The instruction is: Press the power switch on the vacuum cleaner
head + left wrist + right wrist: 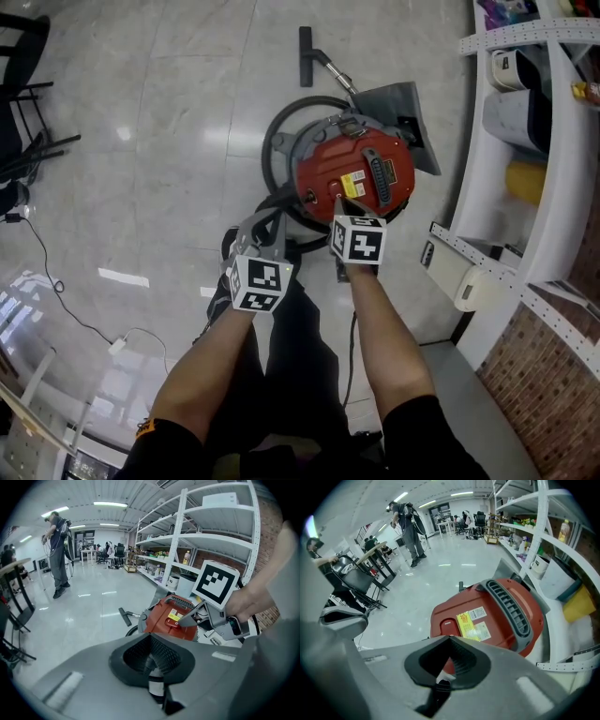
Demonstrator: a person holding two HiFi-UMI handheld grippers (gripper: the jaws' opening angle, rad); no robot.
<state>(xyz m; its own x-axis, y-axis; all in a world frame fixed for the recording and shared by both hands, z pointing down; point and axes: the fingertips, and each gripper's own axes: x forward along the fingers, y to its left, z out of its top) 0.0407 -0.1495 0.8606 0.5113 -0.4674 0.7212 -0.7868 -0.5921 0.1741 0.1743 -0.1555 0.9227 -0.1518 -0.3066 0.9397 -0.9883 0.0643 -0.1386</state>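
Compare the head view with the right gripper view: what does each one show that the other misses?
Head view only: the left gripper, the person's forearms, the black hose looped round the machine, and the floor nozzle. Right gripper view only: a standing person across the hall. Both: the right gripper, the red vacuum cleaner with its yellow label, and the white shelving beside it.

The vacuum cleaner point(356, 178) sits on the floor point(169, 122) at frame centre, shelving point(553, 187) to its right. Your right gripper point(342, 204) overlaps its lower edge; your left gripper point(261, 230) lies lower left.
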